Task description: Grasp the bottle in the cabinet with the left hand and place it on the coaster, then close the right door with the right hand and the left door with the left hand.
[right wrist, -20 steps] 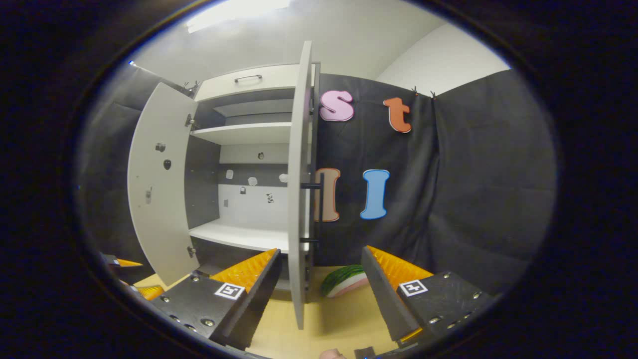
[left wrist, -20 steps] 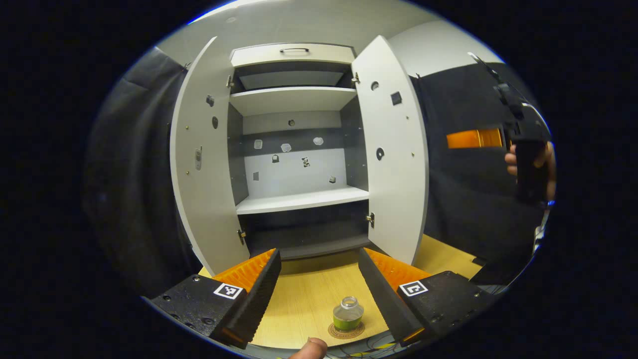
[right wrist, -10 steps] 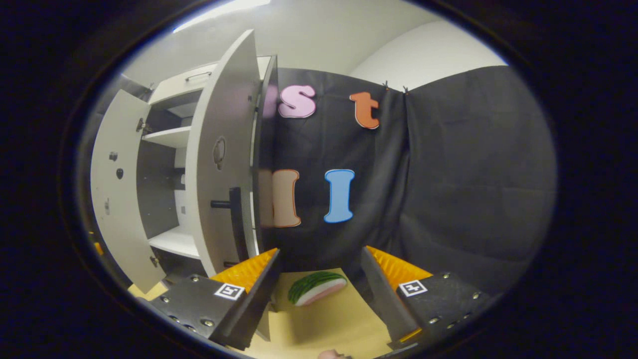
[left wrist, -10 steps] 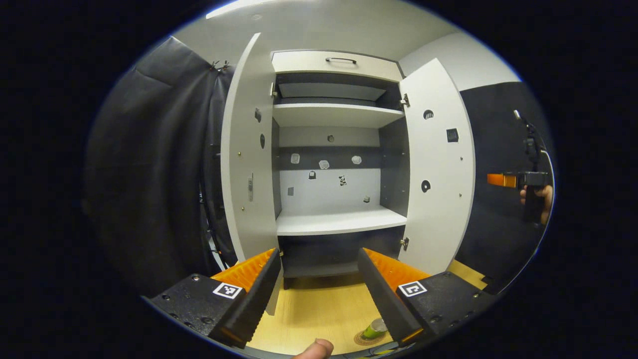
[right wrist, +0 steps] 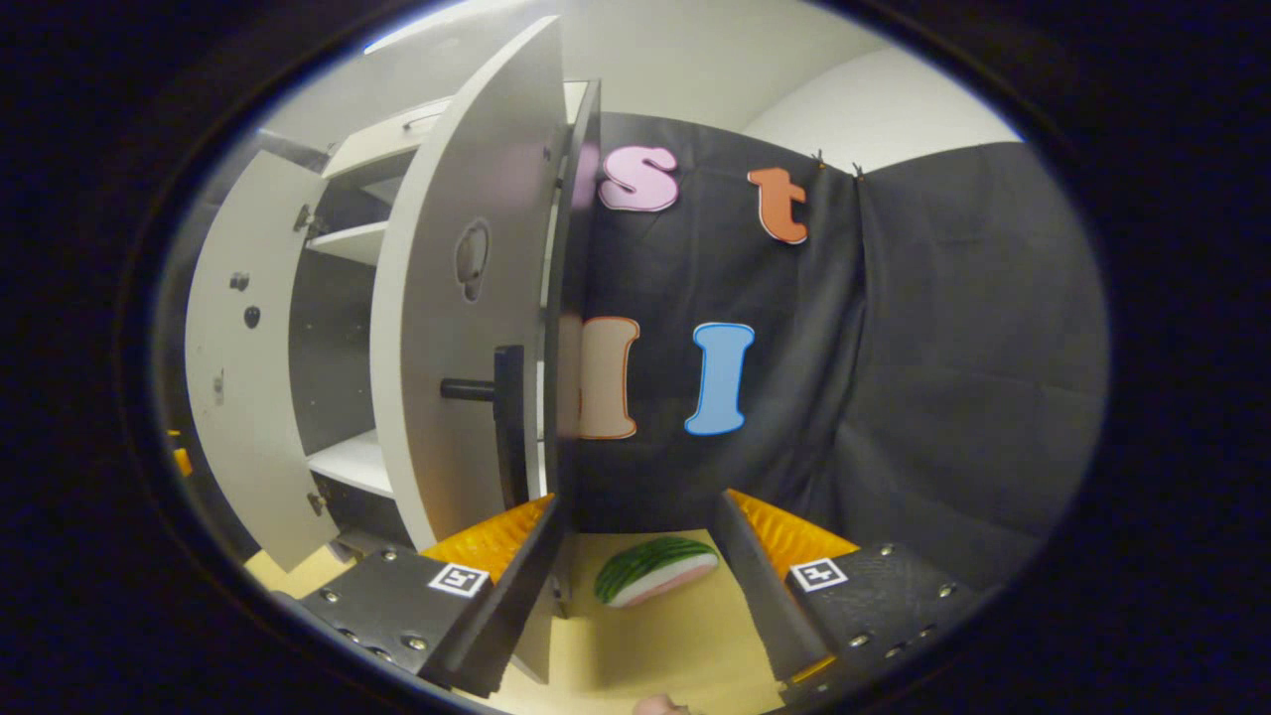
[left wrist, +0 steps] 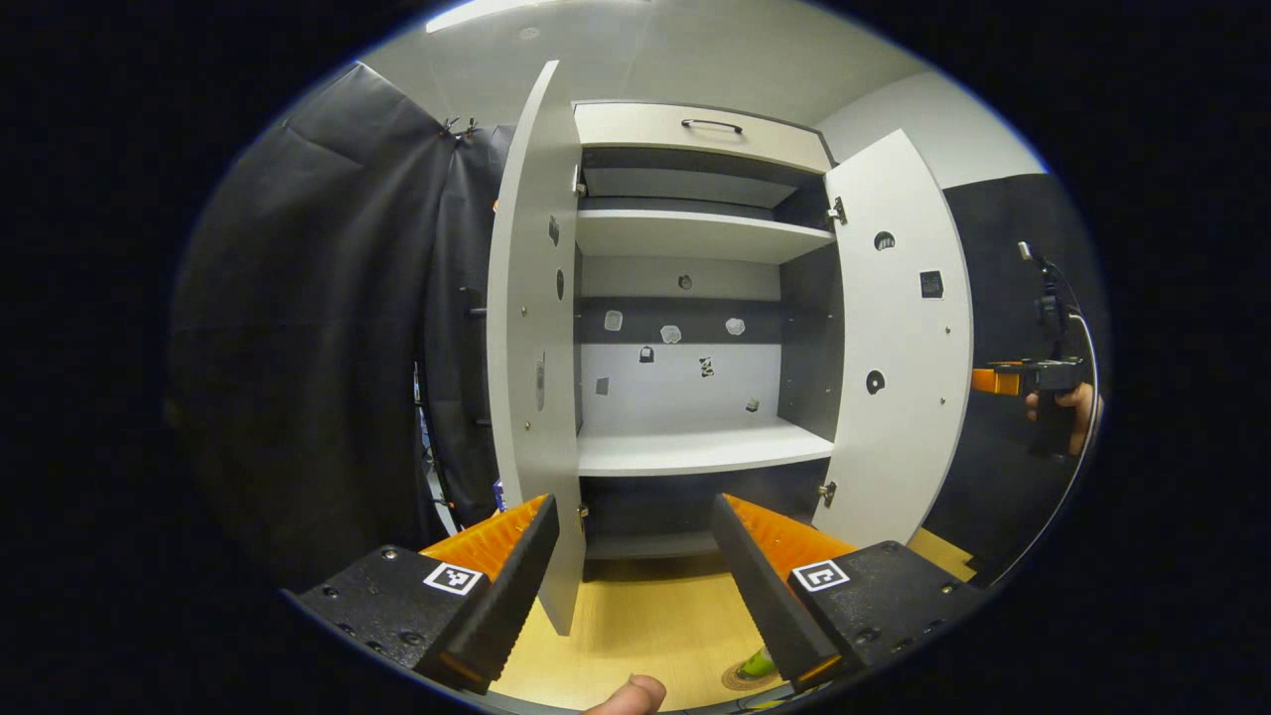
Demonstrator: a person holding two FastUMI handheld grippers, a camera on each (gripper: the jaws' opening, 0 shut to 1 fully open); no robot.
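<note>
The cabinet stands open ahead, its shelf (left wrist: 700,449) bare. The small bottle (left wrist: 760,663) with a green base rests on the round coaster (left wrist: 743,681) on the wooden table, at the bottom edge beside my left gripper's right finger. My left gripper (left wrist: 633,516) is open and holds nothing, and the left door (left wrist: 531,348) is seen nearly edge-on just beyond its left finger. My right gripper (right wrist: 635,511) is open on the outer side of the right door (right wrist: 447,298), close to its black handle (right wrist: 509,422). That gripper (left wrist: 1023,377), held by a hand, also appears far right in the left gripper view.
A toy watermelon slice (right wrist: 655,571) lies on the table between the right gripper's fingers, farther off. Black cloth hangs behind and beside the cabinet. The right door's (left wrist: 899,348) inner face is swung out. A thumb tip (left wrist: 626,695) shows at the bottom.
The left gripper view swung left, so the left door now sits edge-on and the bottle slid to the bottom edge. The right gripper came round to the right door's outer face, nearer its handle.
</note>
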